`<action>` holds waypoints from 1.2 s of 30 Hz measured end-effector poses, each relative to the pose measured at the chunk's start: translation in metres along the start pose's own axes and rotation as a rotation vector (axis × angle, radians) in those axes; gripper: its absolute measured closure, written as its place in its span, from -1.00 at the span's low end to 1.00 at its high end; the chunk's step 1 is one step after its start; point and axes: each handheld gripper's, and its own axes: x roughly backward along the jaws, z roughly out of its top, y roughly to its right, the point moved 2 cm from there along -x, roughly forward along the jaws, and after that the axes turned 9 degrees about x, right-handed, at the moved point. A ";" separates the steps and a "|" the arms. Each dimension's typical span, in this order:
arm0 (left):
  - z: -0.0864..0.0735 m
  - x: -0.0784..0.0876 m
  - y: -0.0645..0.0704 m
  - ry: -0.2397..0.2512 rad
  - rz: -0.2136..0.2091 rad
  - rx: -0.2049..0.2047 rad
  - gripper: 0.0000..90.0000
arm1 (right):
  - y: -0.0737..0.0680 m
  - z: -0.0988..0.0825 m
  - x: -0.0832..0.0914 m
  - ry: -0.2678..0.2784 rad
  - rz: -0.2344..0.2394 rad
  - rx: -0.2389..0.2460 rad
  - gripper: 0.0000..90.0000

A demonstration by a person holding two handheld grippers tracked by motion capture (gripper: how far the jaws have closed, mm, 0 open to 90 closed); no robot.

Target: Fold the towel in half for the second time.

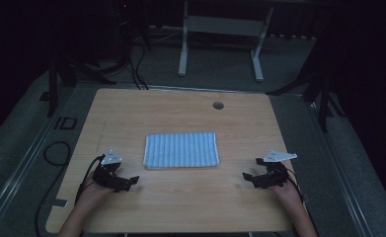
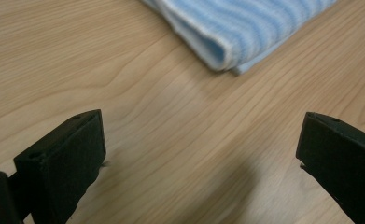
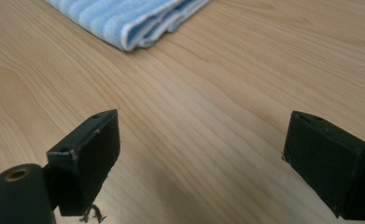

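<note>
Folded towel (image 1: 181, 150) between two parted claws

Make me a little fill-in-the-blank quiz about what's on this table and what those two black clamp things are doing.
1. The folded cloth has white and ______ stripes.
2. It lies on a ______ table.
3. The jaws of the left gripper and the right gripper stand ______, holding nothing.
4. The cloth lies ______ the two grippers, touching neither.

Missing words: blue; wooden; open; between
</note>
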 end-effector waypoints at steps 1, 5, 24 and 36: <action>-0.002 0.002 -0.002 0.009 0.005 0.006 -0.97 | 0.000 -0.002 0.002 -0.001 -0.006 -0.001 -0.77; -0.009 0.009 -0.008 0.014 0.024 0.029 -0.97 | 0.002 -0.013 0.010 0.011 -0.148 -0.013 -0.77; -0.029 0.036 -0.029 0.109 0.118 0.123 -0.97 | 0.015 -0.043 0.045 0.044 -0.402 -0.123 -0.77; -0.030 0.041 -0.037 0.161 0.162 0.182 -0.97 | 0.030 -0.051 0.051 0.114 -0.503 -0.269 -0.77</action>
